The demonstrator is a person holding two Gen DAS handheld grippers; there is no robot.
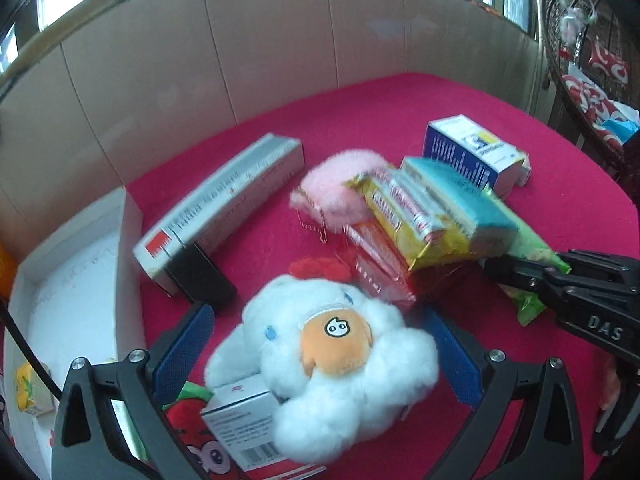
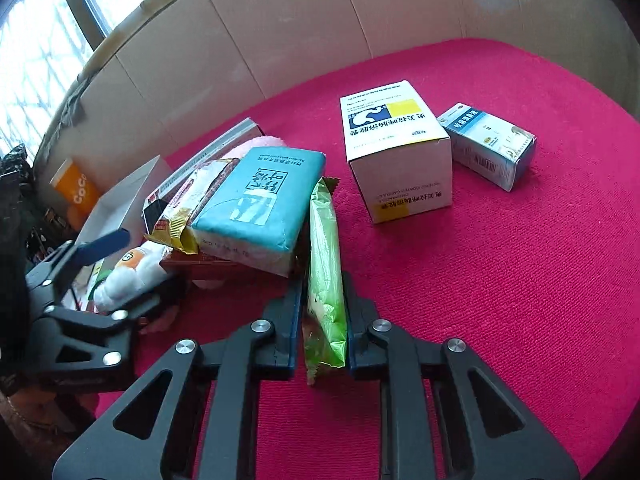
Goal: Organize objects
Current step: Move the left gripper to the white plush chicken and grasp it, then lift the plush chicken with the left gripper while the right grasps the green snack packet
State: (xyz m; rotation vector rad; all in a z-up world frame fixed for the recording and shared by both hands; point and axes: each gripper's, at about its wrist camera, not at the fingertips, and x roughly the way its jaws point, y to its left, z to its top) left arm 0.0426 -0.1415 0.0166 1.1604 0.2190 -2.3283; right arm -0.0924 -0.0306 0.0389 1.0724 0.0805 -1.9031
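My left gripper (image 1: 316,340) is open, its blue pads on either side of a white plush toy (image 1: 332,364) with an orange face, not pressing it. The toy lies over a small white box (image 1: 248,424) and a red strawberry plush (image 1: 192,432). My right gripper (image 2: 323,292) is shut on a green snack packet (image 2: 325,264), which also shows in the left wrist view (image 1: 532,252). A teal tissue pack (image 2: 260,208), a yellow snack packet (image 1: 404,220) and a pink fluffy toy (image 1: 340,184) are piled together in the middle.
A long silver box (image 1: 224,204) lies at the left by a white open box (image 1: 76,280). A white-and-blue medicine box (image 2: 394,148) and a smaller blue one (image 2: 490,144) stand on the red cloth (image 2: 520,280). Cardboard walls (image 1: 240,40) ring the back.
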